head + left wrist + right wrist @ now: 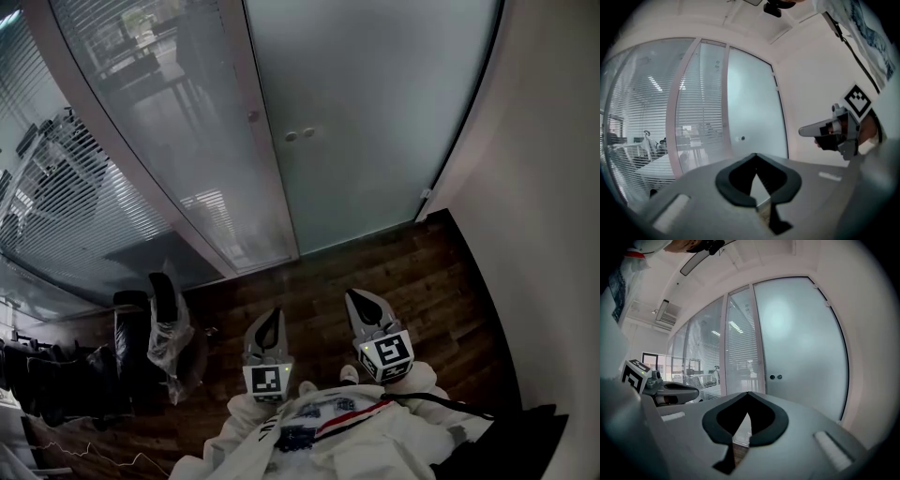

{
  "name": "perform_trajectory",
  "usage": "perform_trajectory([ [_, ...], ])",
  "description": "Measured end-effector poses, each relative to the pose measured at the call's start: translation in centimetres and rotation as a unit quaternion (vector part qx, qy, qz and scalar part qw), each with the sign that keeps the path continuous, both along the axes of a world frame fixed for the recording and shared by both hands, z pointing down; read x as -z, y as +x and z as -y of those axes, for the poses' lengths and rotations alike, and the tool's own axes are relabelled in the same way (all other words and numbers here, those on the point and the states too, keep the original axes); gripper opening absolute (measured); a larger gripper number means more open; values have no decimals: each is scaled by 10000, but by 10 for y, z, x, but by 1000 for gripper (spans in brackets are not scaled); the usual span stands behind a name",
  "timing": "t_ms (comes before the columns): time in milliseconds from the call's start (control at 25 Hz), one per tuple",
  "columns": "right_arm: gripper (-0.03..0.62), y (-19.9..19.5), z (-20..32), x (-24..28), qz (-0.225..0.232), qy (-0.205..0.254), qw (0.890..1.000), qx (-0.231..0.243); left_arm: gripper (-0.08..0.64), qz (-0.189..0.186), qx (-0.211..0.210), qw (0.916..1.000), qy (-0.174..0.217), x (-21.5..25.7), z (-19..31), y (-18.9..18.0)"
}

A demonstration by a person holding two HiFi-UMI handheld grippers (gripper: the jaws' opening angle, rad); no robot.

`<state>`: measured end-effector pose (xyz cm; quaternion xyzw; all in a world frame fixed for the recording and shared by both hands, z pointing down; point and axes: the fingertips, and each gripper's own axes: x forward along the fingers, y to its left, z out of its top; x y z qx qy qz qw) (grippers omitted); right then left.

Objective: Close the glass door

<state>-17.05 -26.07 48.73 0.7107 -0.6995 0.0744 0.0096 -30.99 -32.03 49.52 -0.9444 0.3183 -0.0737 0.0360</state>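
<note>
The left gripper (pixel 272 317) and right gripper (pixel 359 300) sit side by side at lower centre of the head view. Both have their fingers clenched tip to tip, holding and touching nothing. The frosted glass door (pixel 375 112) fills the upper right, well apart from both grippers.

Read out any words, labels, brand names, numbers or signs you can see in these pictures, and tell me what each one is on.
No readable words, numbers or signs in any view.
Marker cube on the left hand-held gripper: black-and-white square code, no letters.
Marker cube on the right hand-held gripper: same kind of code, no letters.
White garment: dark print, too blurred to read.
Glass door: no label or sign shows.
</note>
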Motion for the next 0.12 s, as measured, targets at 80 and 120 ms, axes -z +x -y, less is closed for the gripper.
perform_trajectory([
  [80, 6, 1, 0, -2, -13, -4, 10000, 10, 2, -6, 6, 9999, 101, -6, 2, 0],
  [120, 6, 1, 0, -3, -16, -4, 10000, 16, 2, -4, 9, 9999, 142, -8, 3, 0],
])
